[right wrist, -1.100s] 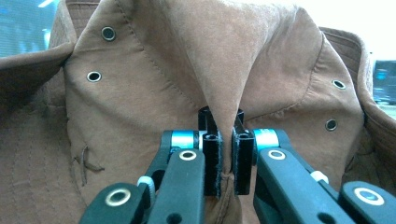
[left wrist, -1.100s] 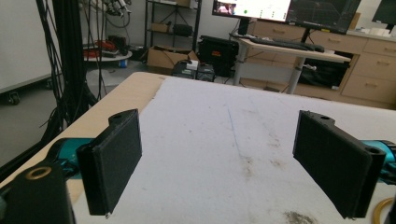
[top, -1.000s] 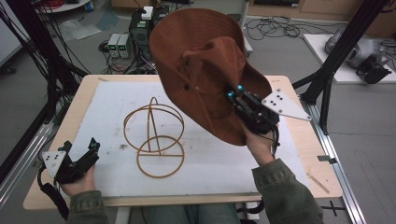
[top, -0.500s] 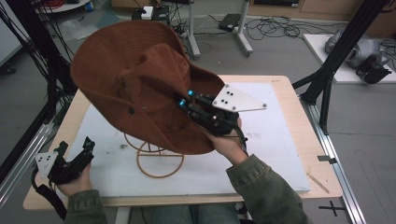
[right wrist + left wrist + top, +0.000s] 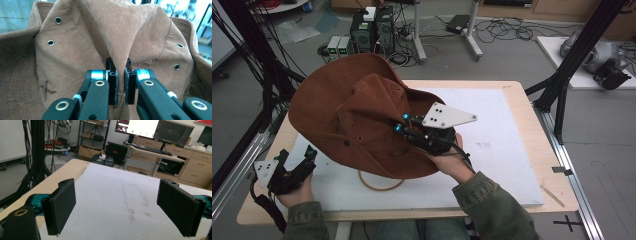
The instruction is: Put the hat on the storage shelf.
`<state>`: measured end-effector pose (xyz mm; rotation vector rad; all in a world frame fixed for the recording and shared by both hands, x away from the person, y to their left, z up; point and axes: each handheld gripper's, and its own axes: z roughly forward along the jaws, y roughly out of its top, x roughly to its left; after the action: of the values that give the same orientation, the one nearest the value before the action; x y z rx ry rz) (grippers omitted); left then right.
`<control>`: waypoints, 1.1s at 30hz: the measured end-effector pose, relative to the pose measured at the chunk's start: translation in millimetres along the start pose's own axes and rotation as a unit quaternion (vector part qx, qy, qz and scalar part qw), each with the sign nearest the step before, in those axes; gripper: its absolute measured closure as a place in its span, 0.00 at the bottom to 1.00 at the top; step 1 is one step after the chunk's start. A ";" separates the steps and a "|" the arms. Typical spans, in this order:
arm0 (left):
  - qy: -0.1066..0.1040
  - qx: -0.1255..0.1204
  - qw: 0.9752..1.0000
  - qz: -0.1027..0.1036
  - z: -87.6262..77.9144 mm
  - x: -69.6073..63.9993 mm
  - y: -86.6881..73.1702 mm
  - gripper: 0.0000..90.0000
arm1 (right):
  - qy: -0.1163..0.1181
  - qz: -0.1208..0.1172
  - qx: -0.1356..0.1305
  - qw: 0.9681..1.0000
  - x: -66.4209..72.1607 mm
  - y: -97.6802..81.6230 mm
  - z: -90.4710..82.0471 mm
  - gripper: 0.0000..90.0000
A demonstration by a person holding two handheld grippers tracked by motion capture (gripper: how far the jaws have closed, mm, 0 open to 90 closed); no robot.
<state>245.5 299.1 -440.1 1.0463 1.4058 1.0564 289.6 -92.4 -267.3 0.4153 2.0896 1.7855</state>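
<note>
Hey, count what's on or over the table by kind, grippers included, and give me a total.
Hat: 1
Wire stand: 1
Hand-held gripper: 2, left and right
Total: 4

So the high view sits above the person's side of the table (image 5: 522, 87), looking forward and down, far enough back to take in all four edges plus the floor beyond the far edge. The left gripper view rides low near the table's near left corner, facing along the white mat (image 5: 120, 195) toward the far edge, with monitors (image 5: 155, 130) past it. The right gripper view is jammed right up against the brown hat (image 5: 82, 37), close enough to count eyelets. The high view shares the white mat with the left gripper view and the hat with the right one.
</note>
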 end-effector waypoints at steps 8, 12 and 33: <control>0.002 0.000 1.000 -0.010 -0.7 3.9 0.2 0.18 | 0.016 0.008 -0.004 1.000 -1.5 -5.4 0.6 0.81; 0.002 0.000 1.000 -0.019 -0.5 5.4 0.2 0.18 | 0.017 -0.003 0.003 1.000 1.8 -7.3 3.9 0.75; -0.001 0.002 1.000 -0.008 1.1 2.6 -0.9 0.18 | -0.050 0.046 -0.032 0.997 -23.2 -6.0 -24.0 0.33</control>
<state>246.4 301.5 -441.6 1.0383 1.4131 1.0415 299.5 -124.8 -268.1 0.5783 1.9685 1.8377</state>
